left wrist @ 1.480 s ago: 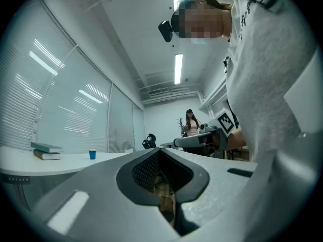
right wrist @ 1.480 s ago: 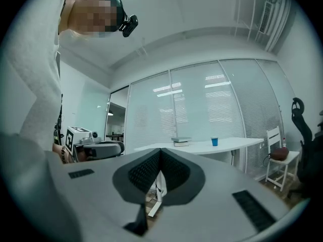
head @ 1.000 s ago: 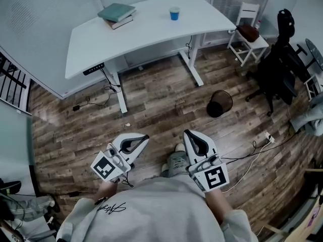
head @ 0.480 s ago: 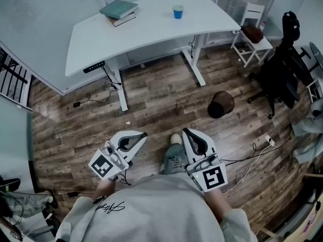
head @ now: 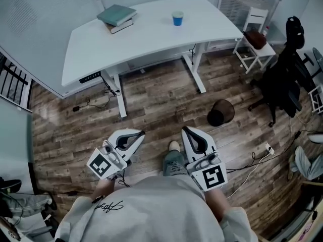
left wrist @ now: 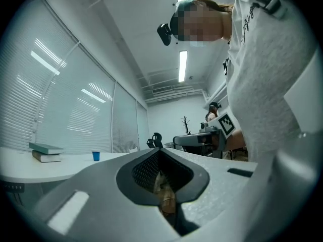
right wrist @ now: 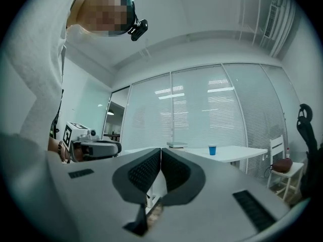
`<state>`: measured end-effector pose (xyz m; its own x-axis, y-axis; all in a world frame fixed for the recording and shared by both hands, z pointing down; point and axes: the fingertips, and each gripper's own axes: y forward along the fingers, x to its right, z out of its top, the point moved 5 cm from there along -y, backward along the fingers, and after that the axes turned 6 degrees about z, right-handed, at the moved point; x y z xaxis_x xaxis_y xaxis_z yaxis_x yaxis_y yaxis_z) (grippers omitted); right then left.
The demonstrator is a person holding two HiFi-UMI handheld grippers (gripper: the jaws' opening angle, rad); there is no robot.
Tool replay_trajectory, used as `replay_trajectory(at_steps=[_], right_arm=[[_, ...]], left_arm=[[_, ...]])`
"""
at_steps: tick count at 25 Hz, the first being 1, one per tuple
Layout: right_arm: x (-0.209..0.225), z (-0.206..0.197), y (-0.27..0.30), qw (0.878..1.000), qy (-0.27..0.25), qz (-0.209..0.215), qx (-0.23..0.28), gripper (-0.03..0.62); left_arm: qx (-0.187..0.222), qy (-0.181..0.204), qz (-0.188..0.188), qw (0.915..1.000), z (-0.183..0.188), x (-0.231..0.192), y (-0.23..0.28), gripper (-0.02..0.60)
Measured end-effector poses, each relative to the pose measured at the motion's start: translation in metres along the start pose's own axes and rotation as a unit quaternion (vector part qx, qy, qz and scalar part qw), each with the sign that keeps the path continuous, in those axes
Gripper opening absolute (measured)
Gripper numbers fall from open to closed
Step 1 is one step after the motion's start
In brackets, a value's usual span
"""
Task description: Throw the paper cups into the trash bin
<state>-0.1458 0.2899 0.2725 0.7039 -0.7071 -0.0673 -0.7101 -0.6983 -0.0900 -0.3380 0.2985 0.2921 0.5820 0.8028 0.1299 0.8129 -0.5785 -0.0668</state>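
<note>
A blue paper cup (head: 177, 18) stands on the white desk (head: 151, 37), toward its far right part. It also shows small in the left gripper view as the cup (left wrist: 96, 156) and in the right gripper view as the cup (right wrist: 212, 149). The black trash bin (head: 220, 113) sits on the wood floor, right of the desk's leg. My left gripper (head: 139, 134) and right gripper (head: 187, 131) are held close to my body, far from the cup and the bin. Both are shut with nothing in them, as the left gripper (left wrist: 160, 151) and the right gripper (right wrist: 161, 150) show in their own views.
Two stacked books (head: 117, 15) lie on the desk's left part. A white chair (head: 251, 39) with a dark bag and a black office chair (head: 282, 79) stand at the right. Cables (head: 252, 160) trail over the floor at right. A dark rack (head: 12, 84) is at the left.
The person has stepped a little forward, so the desk and bin sit slightly lower in the head view. Both grippers stay shut in front of the body.
</note>
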Motion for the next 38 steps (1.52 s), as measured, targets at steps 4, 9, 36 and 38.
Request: replay_trajectory(at_steps=[4,9,36,38], right_arm=[[0.027,0.0,0.013,1.0,-0.002,-0.007,0.008,0.011],[0.057,-0.006,0.029,1.0,0.01,-0.012,0.004,0.011],[0.181,-0.004,0.108,1.0,-0.014,0.023,0.007,0.011],[0.18,-0.005,0.109,1.0,-0.007,0.022,0.008,0.011]], left_arm=[[-0.006,0.004,0.001,1.0,-0.005,-0.017,0.019,0.003],[0.003,-0.001,0.012,0.9999,-0.007,-0.043,0.042,0.003],[0.03,-0.005,0.068,0.9973,0.0,-0.134,0.14,0.003],[0.022,-0.001,0.065,0.9976,-0.002,-0.133,0.138,0.003]])
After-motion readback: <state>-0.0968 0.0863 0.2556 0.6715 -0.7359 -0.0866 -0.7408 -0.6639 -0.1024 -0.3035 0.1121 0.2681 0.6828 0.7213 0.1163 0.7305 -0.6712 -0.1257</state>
